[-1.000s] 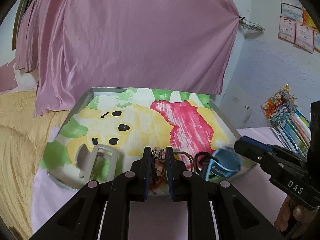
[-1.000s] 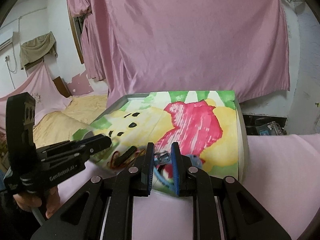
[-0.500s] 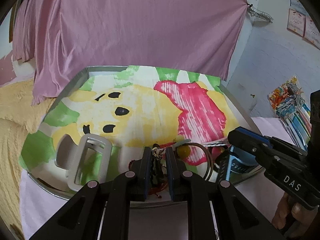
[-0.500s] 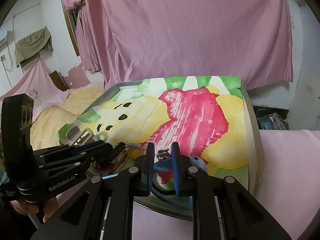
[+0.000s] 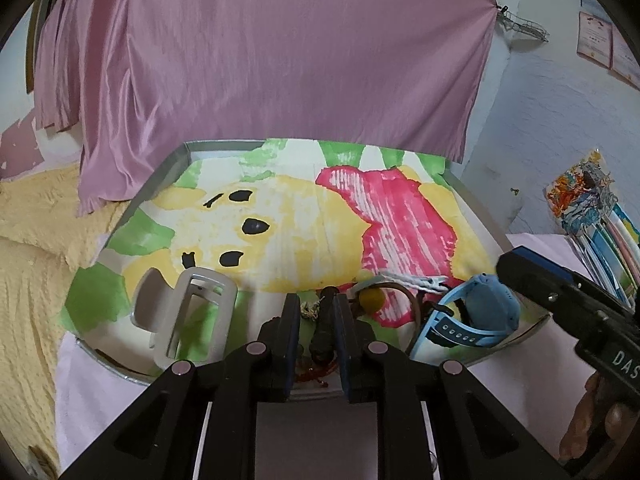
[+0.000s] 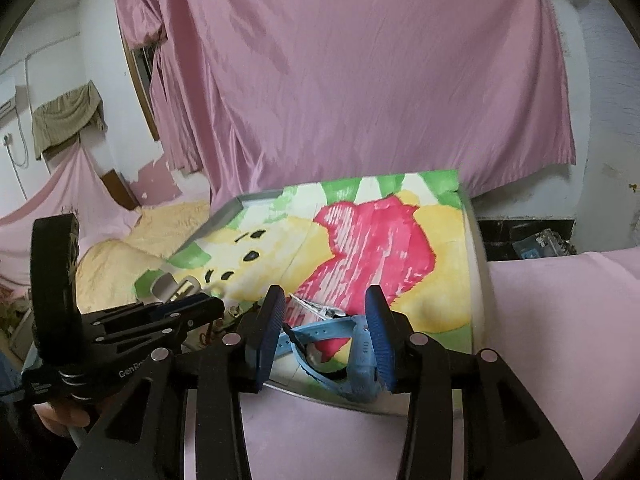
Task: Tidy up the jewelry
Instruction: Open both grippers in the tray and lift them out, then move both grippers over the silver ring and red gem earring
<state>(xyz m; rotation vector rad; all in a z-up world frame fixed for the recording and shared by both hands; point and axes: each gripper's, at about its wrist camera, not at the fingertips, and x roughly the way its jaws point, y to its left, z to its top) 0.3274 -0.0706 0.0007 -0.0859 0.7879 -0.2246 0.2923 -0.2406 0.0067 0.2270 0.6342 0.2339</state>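
Note:
A metal tray [image 5: 160, 172] lined with a painted yellow, pink and green sheet holds the jewelry. My left gripper [image 5: 318, 312] is shut on a dark beaded bracelet [image 5: 324, 336] at the tray's near edge; red cord hangs under it. My right gripper [image 6: 326, 320] is open, its fingers on either side of a blue watch [image 6: 352, 344] that lies at the tray's near rim; the watch also shows in the left wrist view [image 5: 476, 316]. A white hair claw clip [image 5: 188, 312] lies at the near left.
A brown bangle with a yellow bead [image 5: 372, 298] and a white striped clip [image 5: 416, 280] lie between the bracelet and the watch. A pink cloth [image 6: 560, 320] covers the table around the tray. Colourful packets [image 5: 592, 216] lie at the right. Pink curtain [image 5: 280, 60] hangs behind.
My right gripper has opened and let go of the blue watch, which now lies at the tray's rim. Both grippers moved closer over the tray. The left stays shut on the bracelet.

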